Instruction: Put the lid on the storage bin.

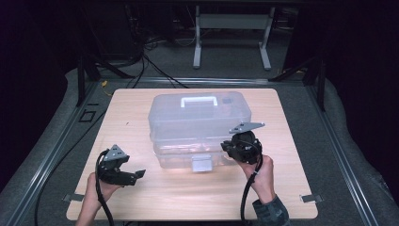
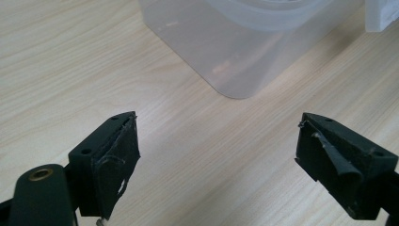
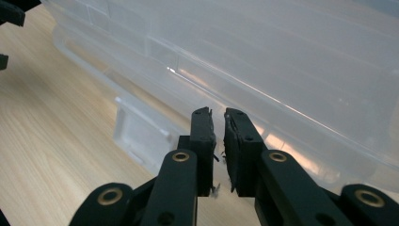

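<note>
- A clear plastic storage box [image 1: 197,129] sits in the middle of the light wooden tabletop [image 1: 136,197], lid on, with a white handle [image 1: 199,100] on top and a pale latch [image 1: 202,163] on the side facing the person.
- The left claw [image 1: 136,175] is held low over the tabletop, near the box's front left corner but apart from it. Its jaws stand wide apart with nothing between them; in the left gripper view the rounded box corner [image 2: 235,70] lies ahead of the gap over bare wood.
- The left hand [image 1: 99,188] holds it from below, and a black cable [image 1: 101,207] trails back toward the table's near edge.
- The right claw [image 3: 217,127] is up against the box's front right side, with the right hand [image 1: 261,176] behind it.
- In the right gripper view its jaws are nearly together, only a thin slit between the pads, holding nothing. The tips look very close to the box wall [image 3: 282,70], though I cannot tell whether they touch it.
- The latch [image 3: 136,136] shows off to the side of those jaws.
</note>
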